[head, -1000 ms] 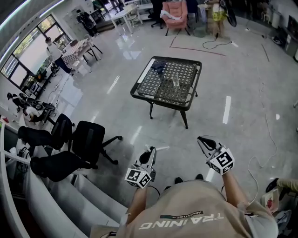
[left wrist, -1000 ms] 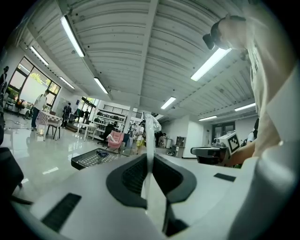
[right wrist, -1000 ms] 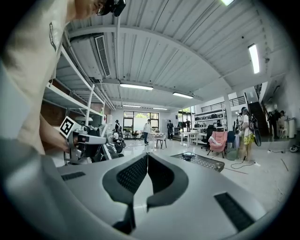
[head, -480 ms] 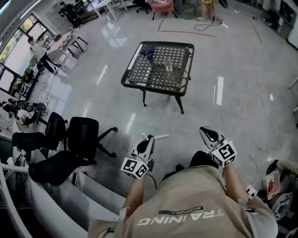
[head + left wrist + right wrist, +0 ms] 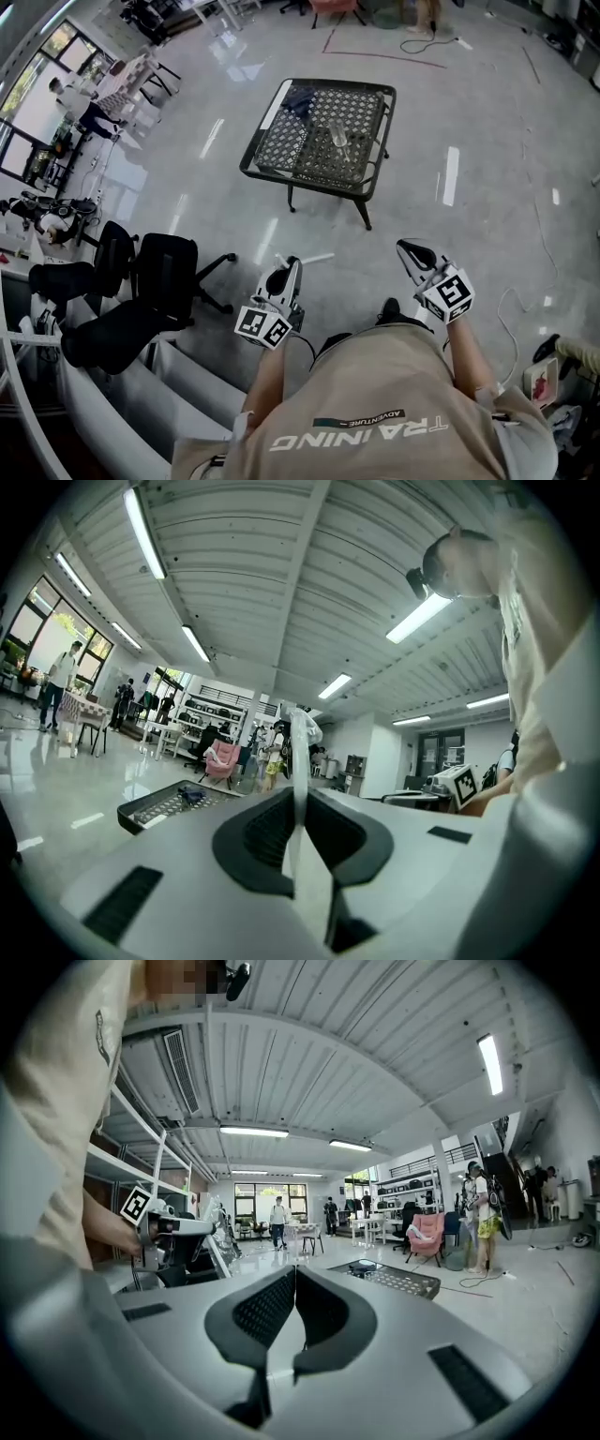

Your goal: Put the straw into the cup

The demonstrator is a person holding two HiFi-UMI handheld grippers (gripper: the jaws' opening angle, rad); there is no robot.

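Note:
A clear glass cup point(image 5: 339, 138) stands on a black mesh table point(image 5: 281, 155), a few steps ahead of me across the glossy floor. My left gripper point(image 5: 292, 266) is shut on a straw point(image 5: 315, 257) in a thin white wrapper, held well short of the table. In the left gripper view the straw point(image 5: 300, 752) rises upright from between the closed pads, with the table point(image 5: 150, 808) low at the left. My right gripper point(image 5: 405, 247) is shut with nothing in it. From its own view the right gripper point(image 5: 292, 1274) shows the table point(image 5: 403, 1282) ahead and the left gripper point(image 5: 173, 1230) beside it.
Two black office chairs point(image 5: 164, 277) stand at my left by a white stepped bench point(image 5: 112, 394). A dark cloth point(image 5: 298, 94) lies on the table's far left corner. Cables point(image 5: 525, 300) trail on the floor at the right. People stand far off near desks point(image 5: 89, 112).
Both grippers have moved forward toward the table along with the person. The straw stays in the left gripper and both jaws are as they were.

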